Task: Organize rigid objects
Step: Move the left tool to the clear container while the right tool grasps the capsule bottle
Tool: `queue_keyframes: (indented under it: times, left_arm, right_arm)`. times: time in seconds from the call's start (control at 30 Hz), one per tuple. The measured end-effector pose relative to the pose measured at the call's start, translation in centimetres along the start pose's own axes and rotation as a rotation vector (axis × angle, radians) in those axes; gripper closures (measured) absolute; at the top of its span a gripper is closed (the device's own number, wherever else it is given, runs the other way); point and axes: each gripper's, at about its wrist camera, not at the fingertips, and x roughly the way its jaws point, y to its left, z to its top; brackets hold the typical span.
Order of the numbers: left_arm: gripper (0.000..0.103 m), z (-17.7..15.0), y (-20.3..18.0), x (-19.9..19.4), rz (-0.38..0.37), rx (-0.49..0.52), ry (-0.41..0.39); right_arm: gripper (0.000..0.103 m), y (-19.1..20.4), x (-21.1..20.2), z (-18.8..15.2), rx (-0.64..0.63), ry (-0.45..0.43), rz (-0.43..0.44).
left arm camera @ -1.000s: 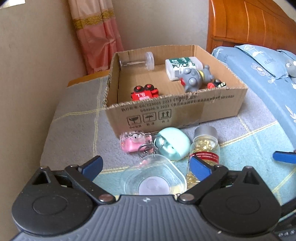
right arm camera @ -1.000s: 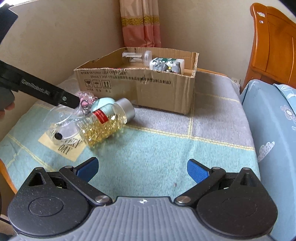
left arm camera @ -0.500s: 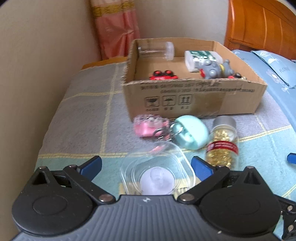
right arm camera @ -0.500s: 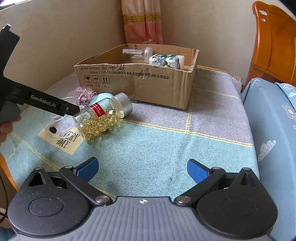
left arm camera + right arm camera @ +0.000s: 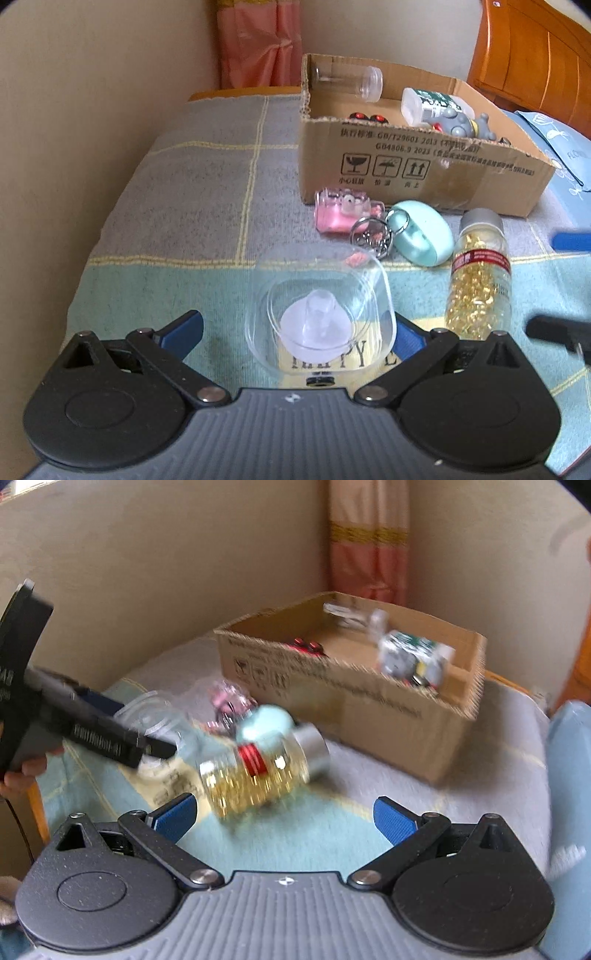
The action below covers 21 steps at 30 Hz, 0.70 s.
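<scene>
A clear plastic lidded container point(image 5: 321, 310) sits on the patterned cover between the fingers of my open left gripper point(image 5: 291, 332), not clamped. Beyond it lie a pink keychain toy point(image 5: 341, 214), a mint oval case point(image 5: 421, 232) and a bottle of golden capsules point(image 5: 480, 273) on its side. My right gripper point(image 5: 282, 818) is open, and the capsule bottle point(image 5: 258, 771) lies just ahead of its fingers, blurred. The cardboard box point(image 5: 406, 166) behind holds a clear jar point(image 5: 347, 79), a white bottle point(image 5: 432, 105), a grey toy point(image 5: 461, 123) and a red toy car point(image 5: 369, 118).
A beige wall point(image 5: 92, 110) runs along the left, with a pink curtain point(image 5: 258, 40) in the corner. A wooden headboard point(image 5: 535, 55) and blue bedding point(image 5: 569, 155) lie to the right. A hand point(image 5: 26, 775) holds the left gripper's handle.
My left gripper has dropped and advanced, so the clear container now lies between its fingers. My right gripper has swung left and closer to the capsule bottle; its view is motion-blurred.
</scene>
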Motion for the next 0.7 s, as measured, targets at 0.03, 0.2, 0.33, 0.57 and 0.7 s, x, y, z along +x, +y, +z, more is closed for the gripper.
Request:
queue_keyframes:
  times: [0.03,0.2,0.33,0.57,0.7]
  left_arm:
    - [0.001,-0.1,0.1,0.1,-0.003,-0.002,0.003]
    - [0.001,-0.8,1.0,0.8,-0.027,-0.019,0.017]
    - [0.001,-1.2,1.1,0.8,-0.029,-0.01,0.003]
    - [0.001,-1.2,1.0,0.9,-0.01,0.009,-0.002]
    - [0.001,-1.3,1.0,0.8,-0.011,0.011,-0.014]
  right_arm:
    - [0.0,-0.2,0.5,0.6,-0.002,0.0,0.019]
    - [0.0,-0.7,3.1,3.0,-0.009,0.008,0.09]
    - [0.0,-0.7,4.7,4.0,-0.012,0.03,0.121]
    - [0.0,0.4,4.1,2.3,-0.061,0.107,0.115]
    - [0.0,1.5,3.3,1.3,-0.085,0.118,0.089]
